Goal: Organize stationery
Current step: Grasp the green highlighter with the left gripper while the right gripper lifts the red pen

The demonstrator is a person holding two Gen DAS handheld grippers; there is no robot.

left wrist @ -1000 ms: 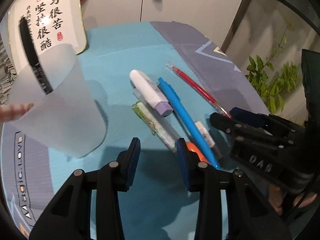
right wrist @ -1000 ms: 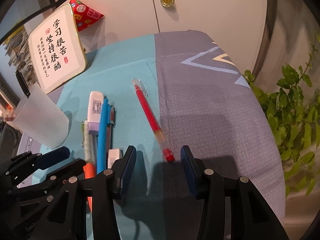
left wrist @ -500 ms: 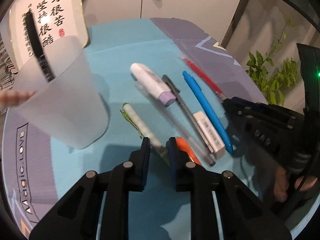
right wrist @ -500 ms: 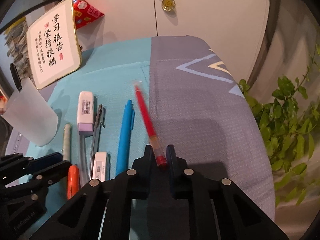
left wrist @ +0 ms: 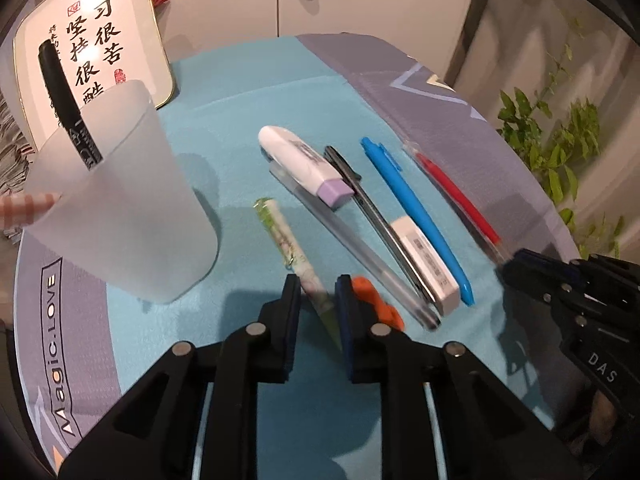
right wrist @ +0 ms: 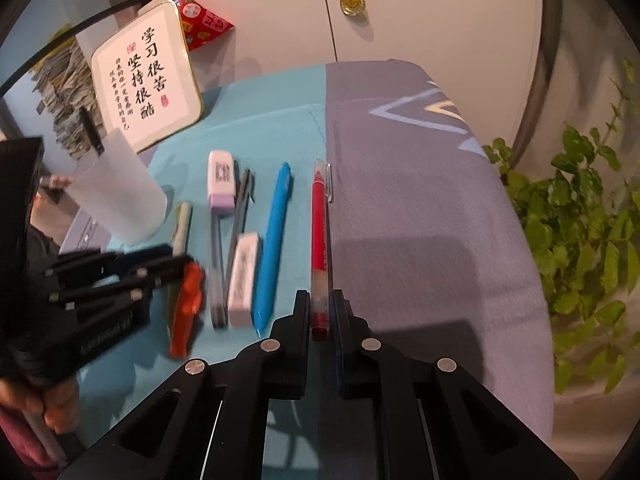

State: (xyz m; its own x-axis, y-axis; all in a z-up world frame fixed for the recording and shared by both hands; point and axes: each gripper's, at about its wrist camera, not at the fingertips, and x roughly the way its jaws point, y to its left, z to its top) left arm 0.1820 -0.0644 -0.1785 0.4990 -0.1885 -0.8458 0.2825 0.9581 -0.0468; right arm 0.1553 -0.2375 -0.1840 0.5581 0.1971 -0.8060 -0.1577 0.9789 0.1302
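Note:
My left gripper (left wrist: 318, 300) is shut on the near end of a pale green pen (left wrist: 284, 236), also seen in the right wrist view (right wrist: 182, 228). My right gripper (right wrist: 321, 308) is shut on the near end of a red pen (right wrist: 319, 224), which lies at the right in the left wrist view (left wrist: 460, 196). A frosted cup (left wrist: 116, 208) holding a black marker (left wrist: 66, 104) stands left of the pens. On the mat lie a blue pen (left wrist: 416, 216), a white eraser (left wrist: 426, 258), a purple-tipped highlighter (left wrist: 300, 168), a clear pen (left wrist: 352, 248), a black pen (left wrist: 372, 212) and an orange item (left wrist: 376, 306).
A framed calligraphy sign (right wrist: 146, 80) leans at the back left. The blue and grey mat (right wrist: 400, 200) covers the table, with its edge at the right. A green plant (right wrist: 580, 232) stands beyond that edge. A medal (right wrist: 352, 0) hangs on the white cabinet behind.
Both grippers went from open to shut: the left on the pale green pen, the right on the red pen. The blue pen now lies apart from the highlighter.

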